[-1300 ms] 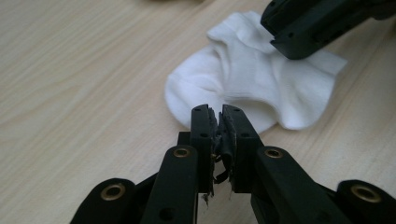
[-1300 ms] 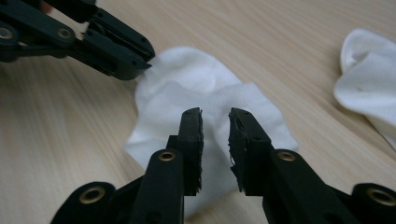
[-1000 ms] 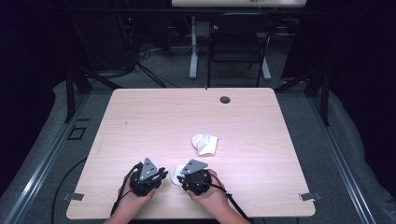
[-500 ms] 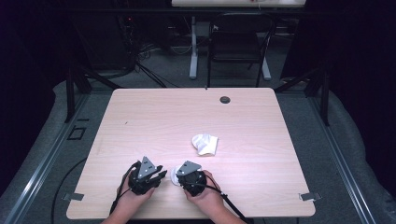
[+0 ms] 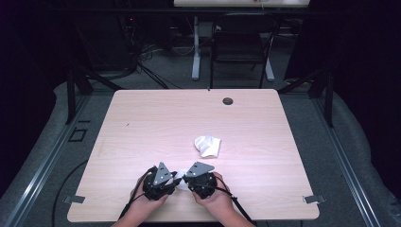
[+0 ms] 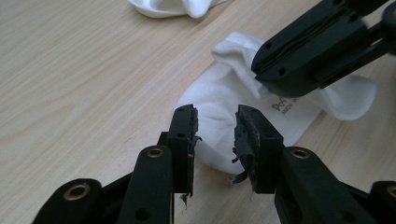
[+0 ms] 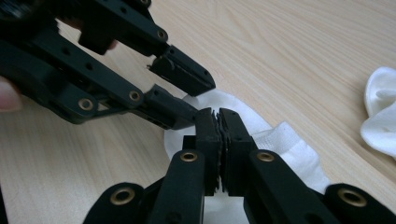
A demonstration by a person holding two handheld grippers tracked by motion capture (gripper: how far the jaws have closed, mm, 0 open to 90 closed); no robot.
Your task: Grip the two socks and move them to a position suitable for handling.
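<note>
Sock (image 6: 219, 105) lies flat on the tabletop (image 5: 156, 123) near your edge, between your two hands, white with a ribbed cuff and small print on the fabric. Your right hand-held gripper (image 7: 219, 122) has its jaws pressed together with almost no gap, over the cuff end; it looks to be pinching a fold of the fabric there, though the cloth between the pads is hard to make out. That grip would anchor the sock so it cannot slide while the other side is worked. Your left hand-held gripper (image 6: 215, 122) sits with a narrow gap between its jaws, straddling the sock's body and holding nothing, tips close to the fabric and just beside the right jaws. Its pads look frayed, so expect a less sure bite. Judging by the set-up, you are about to take a second hold and spread or fold the sock. A second sock (image 5: 208, 145), bunched up, rests farther out, well apart, likely waiting to be paired.
</note>
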